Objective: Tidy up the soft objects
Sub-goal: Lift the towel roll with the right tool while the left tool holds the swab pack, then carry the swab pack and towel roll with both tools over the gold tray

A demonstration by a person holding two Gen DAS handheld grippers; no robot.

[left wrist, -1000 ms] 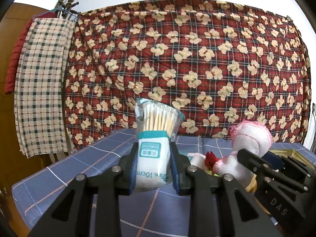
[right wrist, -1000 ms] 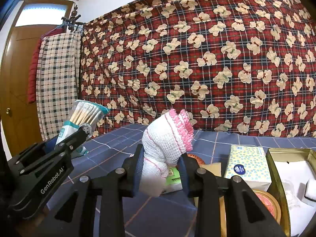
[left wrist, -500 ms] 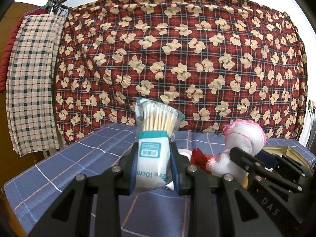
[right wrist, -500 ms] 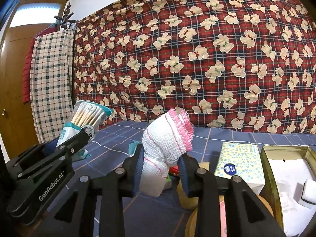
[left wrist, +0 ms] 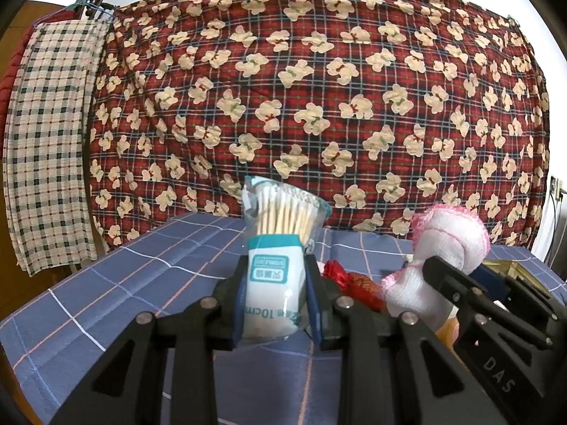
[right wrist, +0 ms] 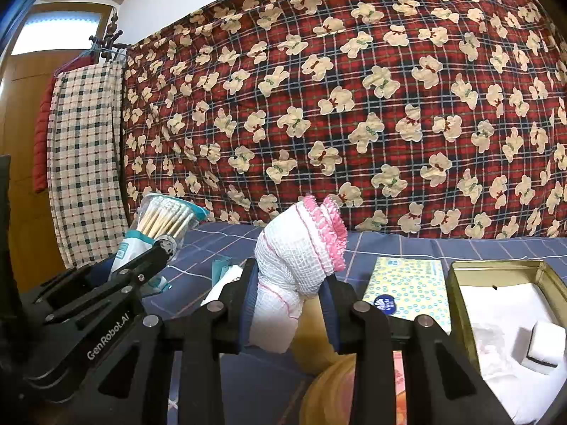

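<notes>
My left gripper (left wrist: 276,297) is shut on a pack of cotton swabs (left wrist: 274,279), held upright with the wooden sticks fanning out at the top. My right gripper (right wrist: 290,304) is shut on a rolled white cloth with a pink frilled edge (right wrist: 301,251), also upright. Each gripper shows in the other's view: the right one with the white cloth (left wrist: 450,244) at the right of the left wrist view, the left one with the swab pack (right wrist: 156,226) at the left of the right wrist view. Both hang over the blue checked table (left wrist: 141,276).
An open gold tin (right wrist: 460,304) with white items inside sits at the right. A yellow dotted tissue pack (right wrist: 407,290) lies beside it. A red soft item (left wrist: 340,272) lies behind the left gripper. A red bear-print quilt (left wrist: 319,106) hangs behind; a checked cloth (left wrist: 46,141) hangs at left.
Both grippers have drifted a little to the right over the table with their loads still held; the checked cloth and door slid toward the left edge of the views.
</notes>
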